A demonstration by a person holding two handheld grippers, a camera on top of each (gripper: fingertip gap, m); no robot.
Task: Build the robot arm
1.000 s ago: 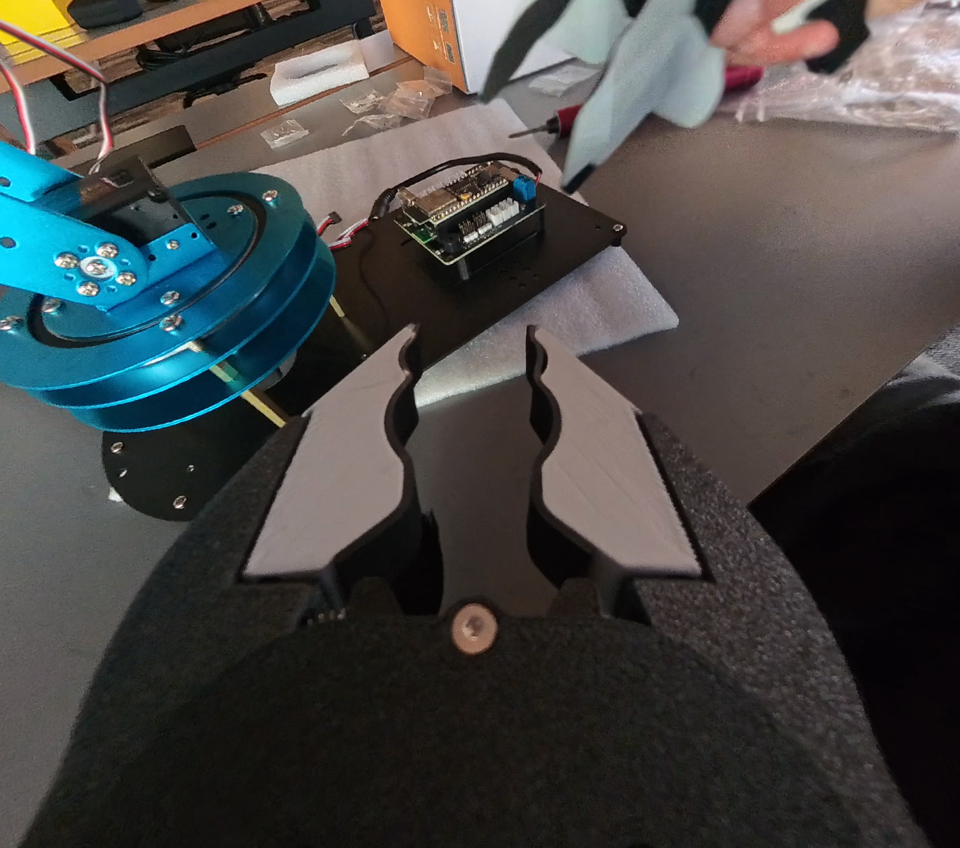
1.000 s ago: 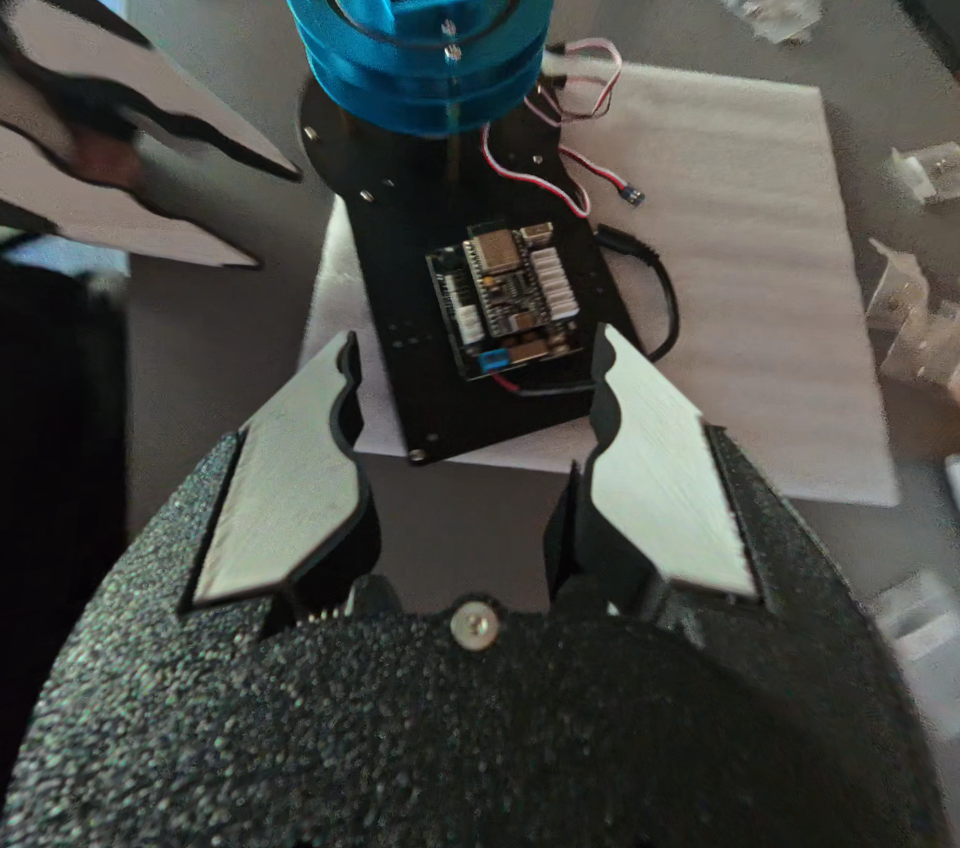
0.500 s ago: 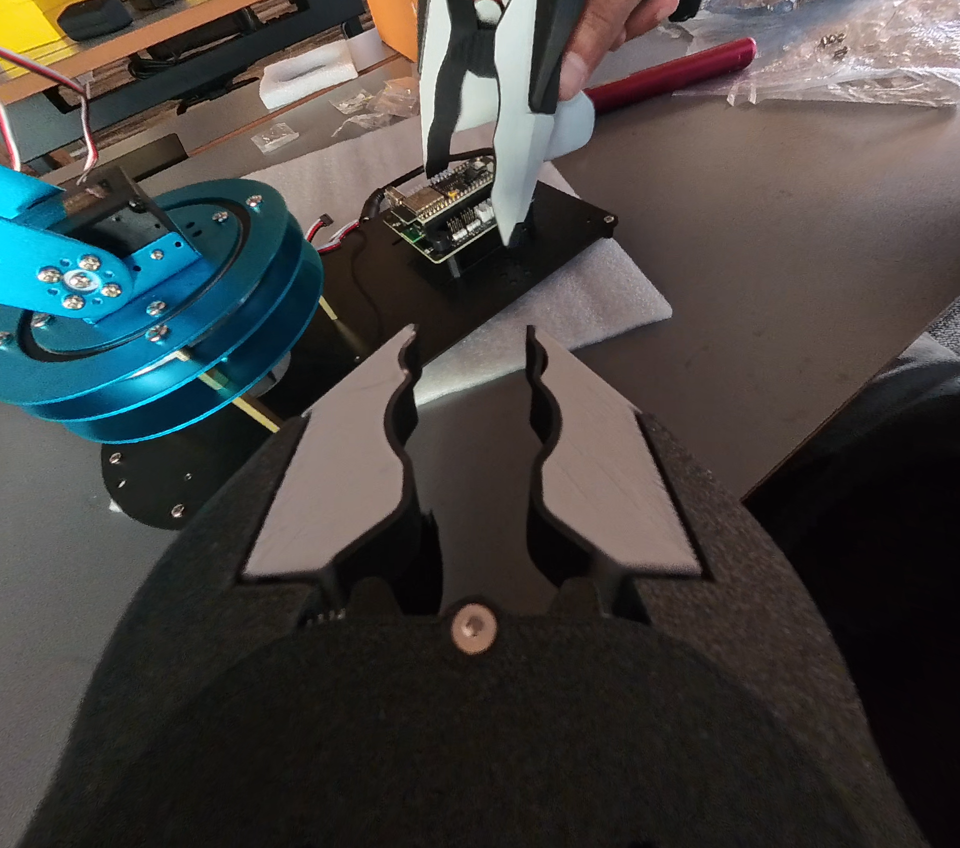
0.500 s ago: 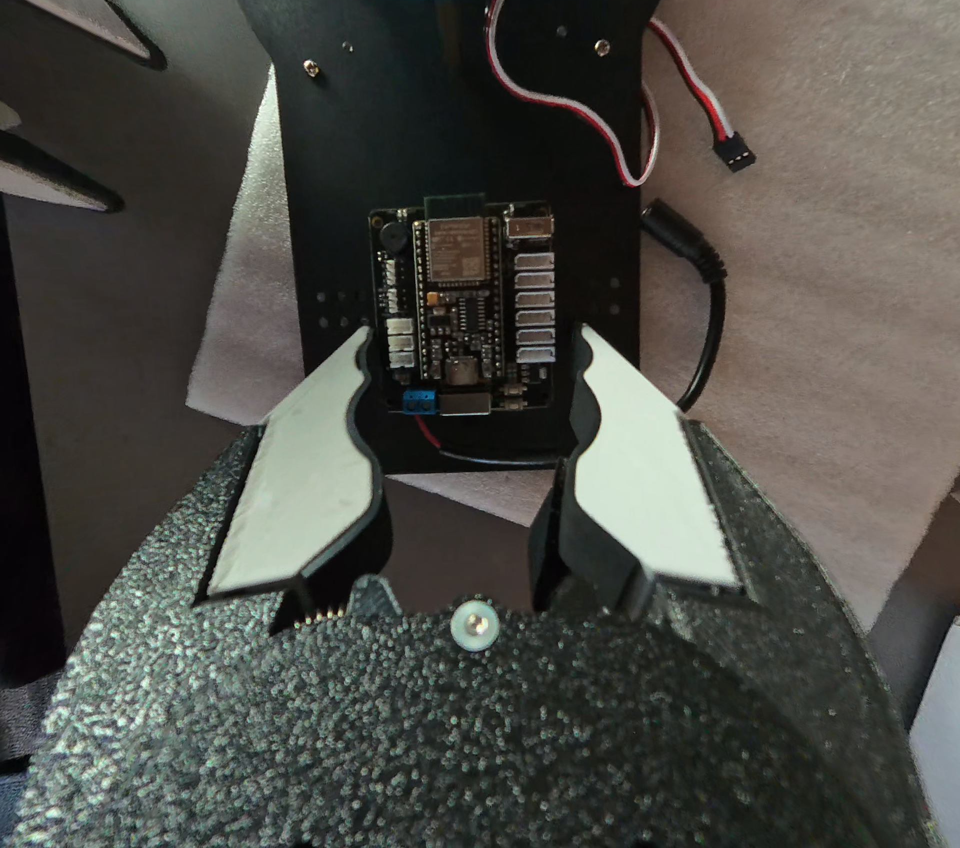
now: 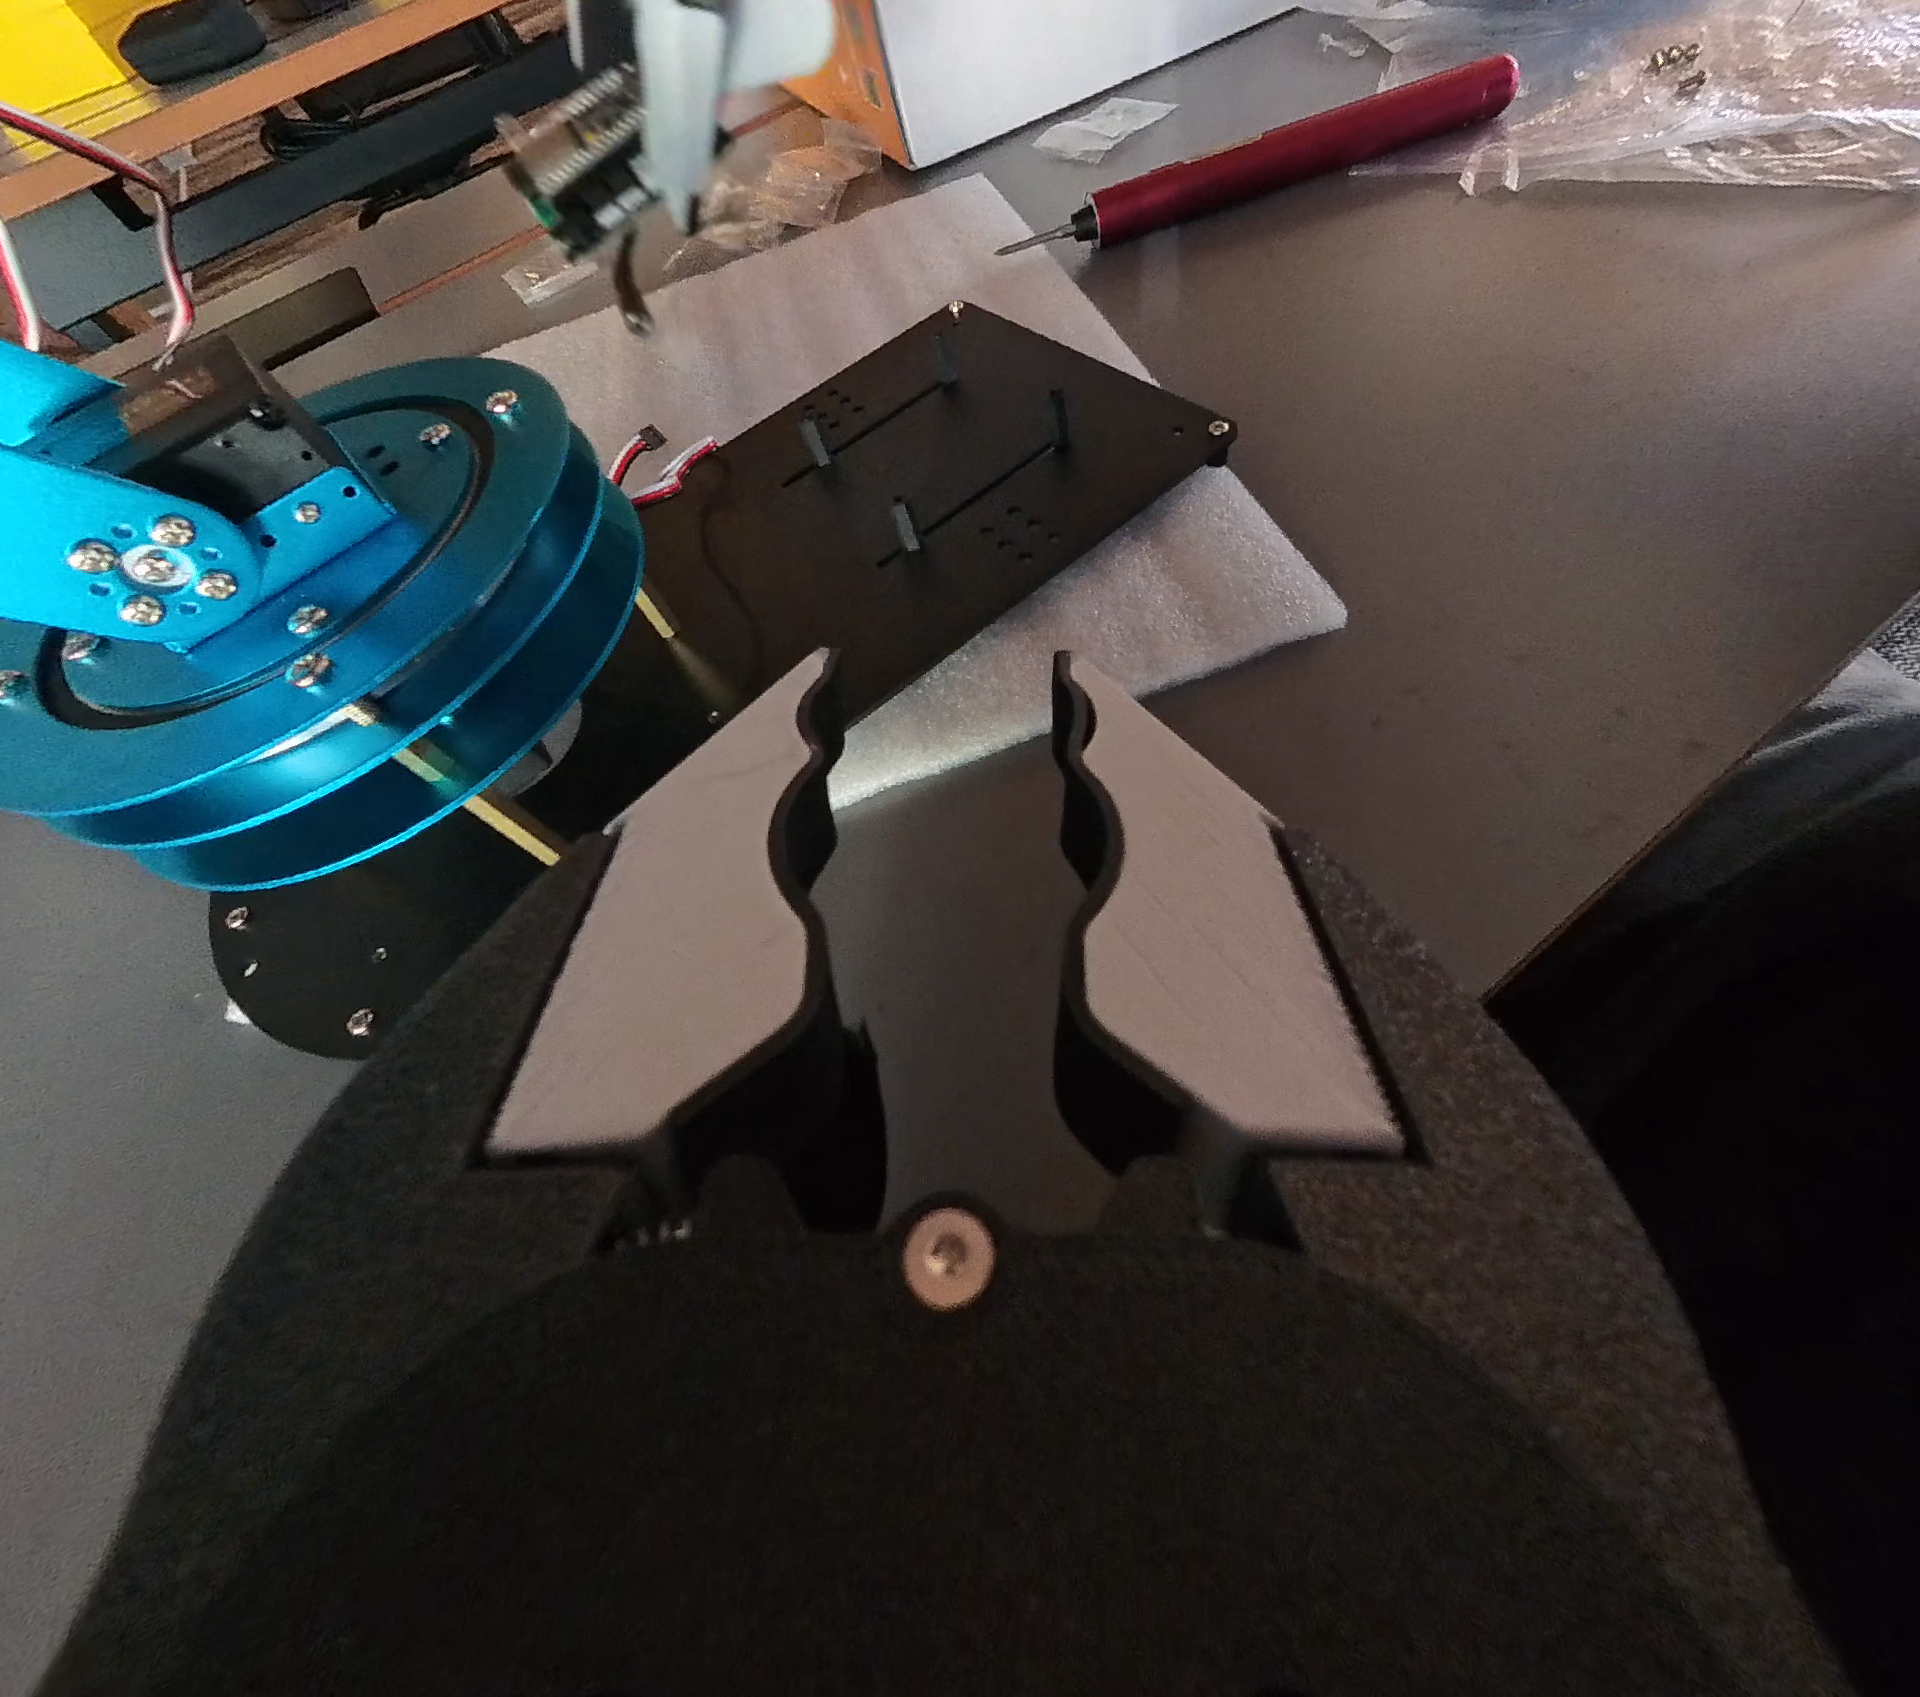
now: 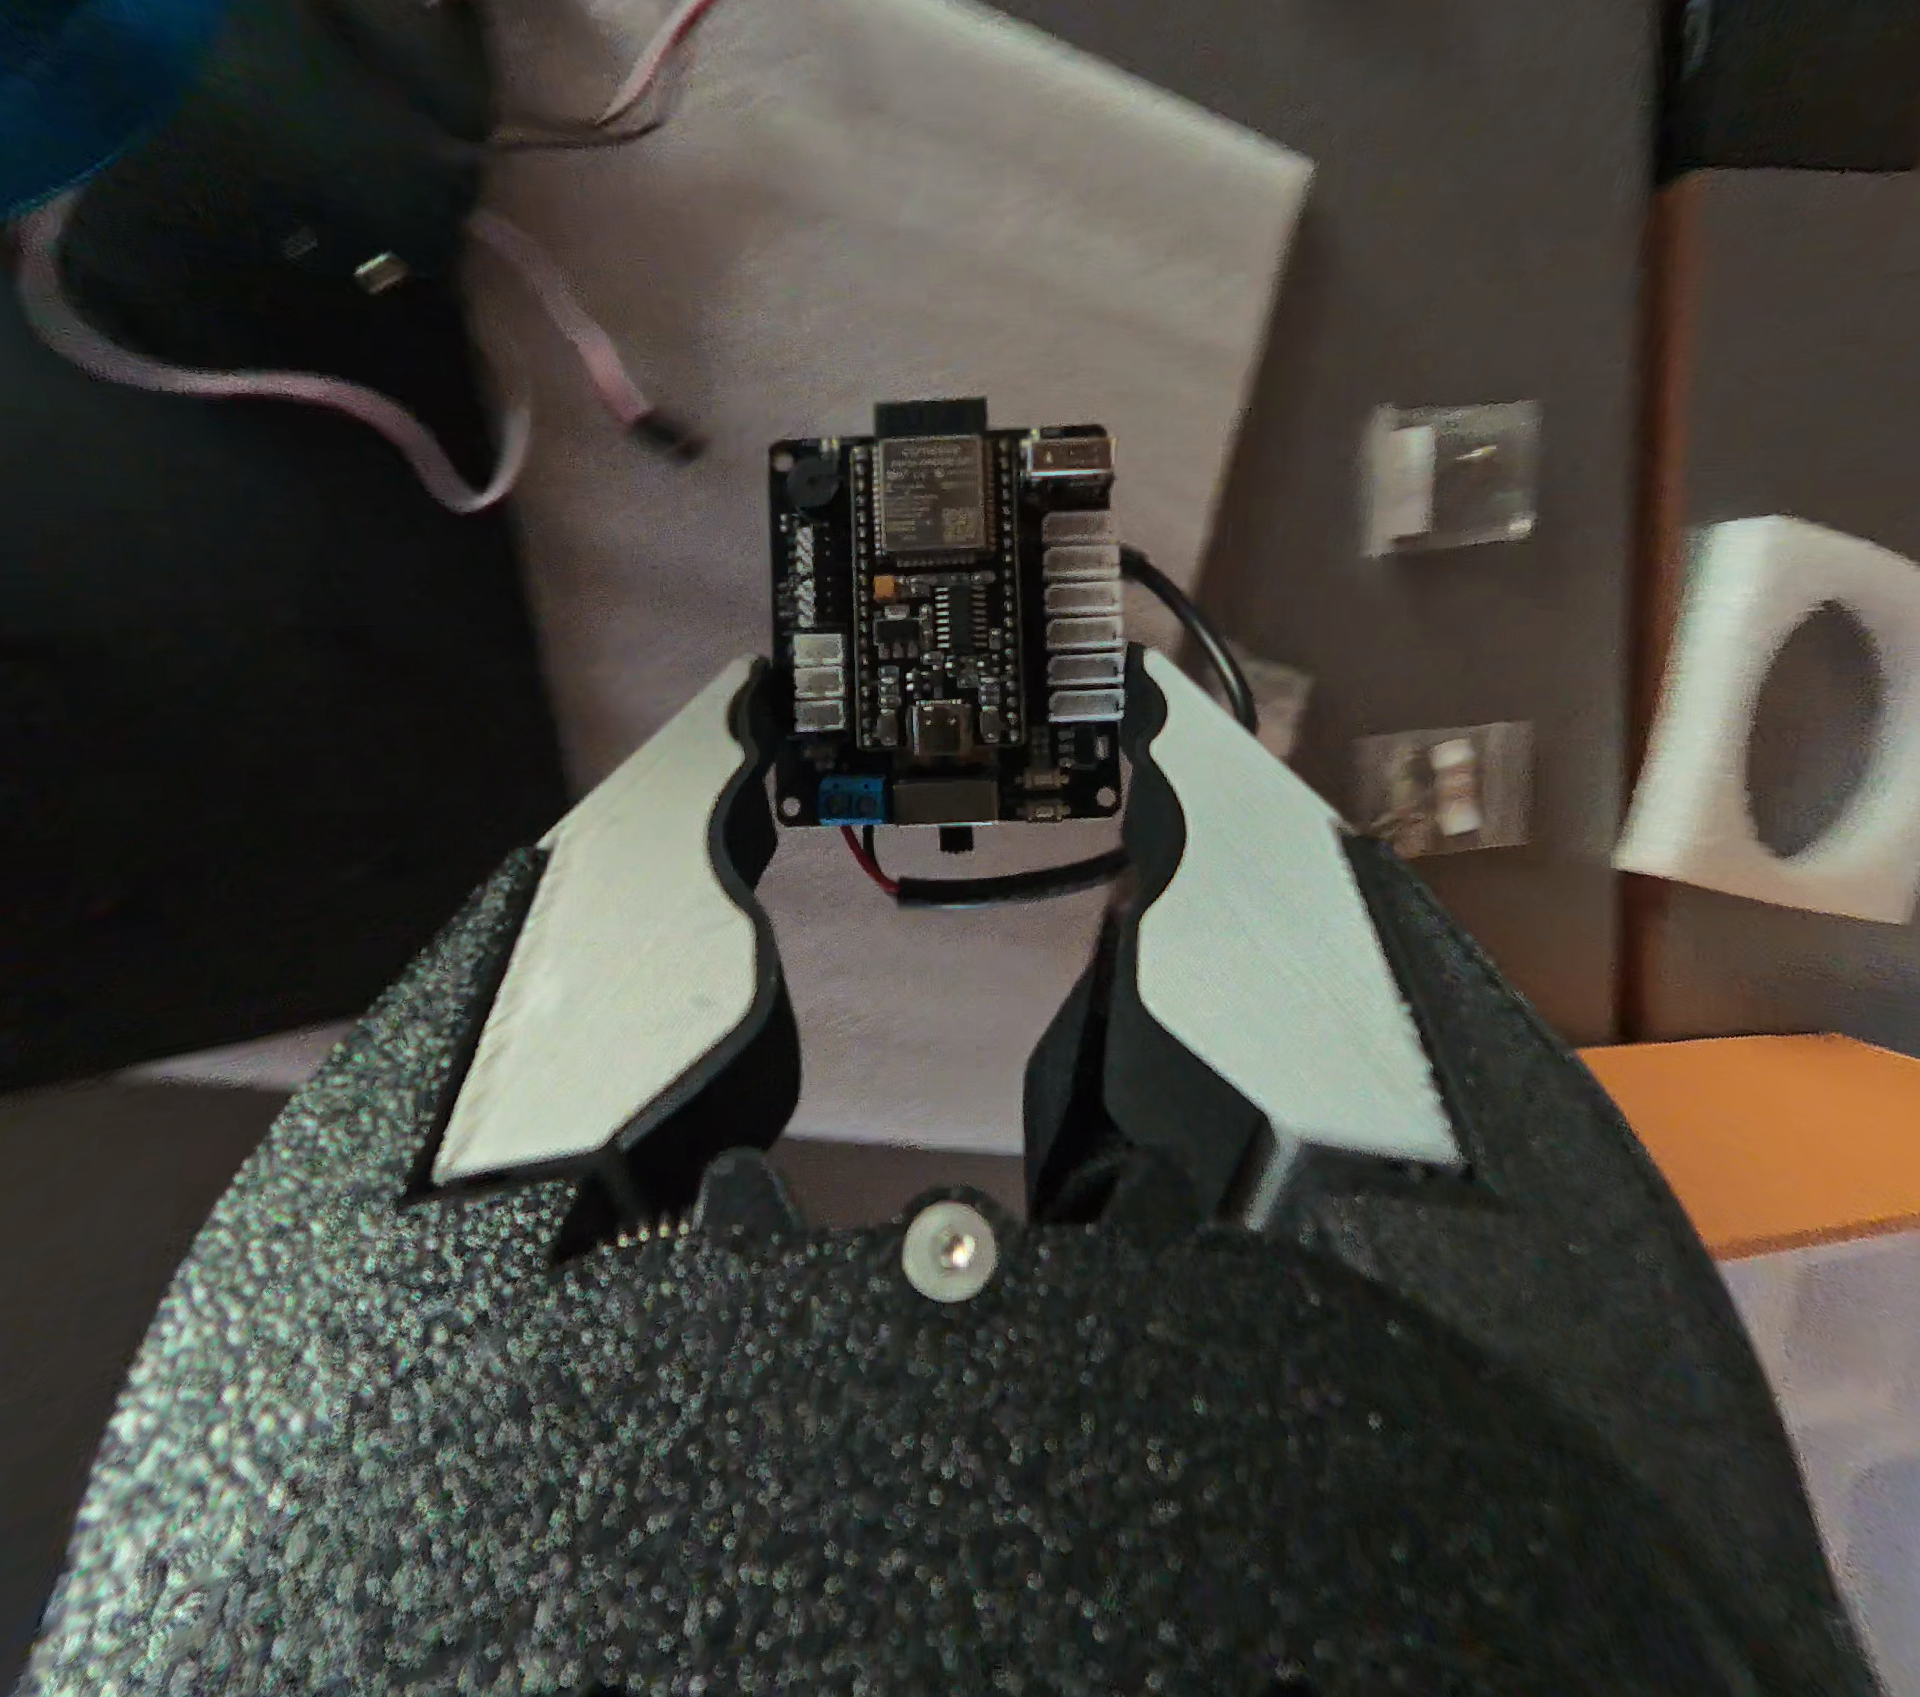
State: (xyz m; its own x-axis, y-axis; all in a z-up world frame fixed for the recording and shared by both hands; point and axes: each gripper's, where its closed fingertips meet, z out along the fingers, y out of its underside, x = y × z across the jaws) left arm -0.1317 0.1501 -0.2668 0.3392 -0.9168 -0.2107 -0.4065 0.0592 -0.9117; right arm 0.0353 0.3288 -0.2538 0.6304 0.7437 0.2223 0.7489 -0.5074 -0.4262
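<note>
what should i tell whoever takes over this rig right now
Right tool: shut on the circuit board, gripped by its two side edges and held in the air above the white foam sheet, black cable trailing from it.
Left tool: open, empty, hovering near the black base plate.
Base plate: lies on the foam sheet, four standoffs bare, blue turntable at its far end.
Red screwdriver lies on the grey table beside the foam.
Done: board is off the plate.
Left: board not yet set down anywhere.
</note>
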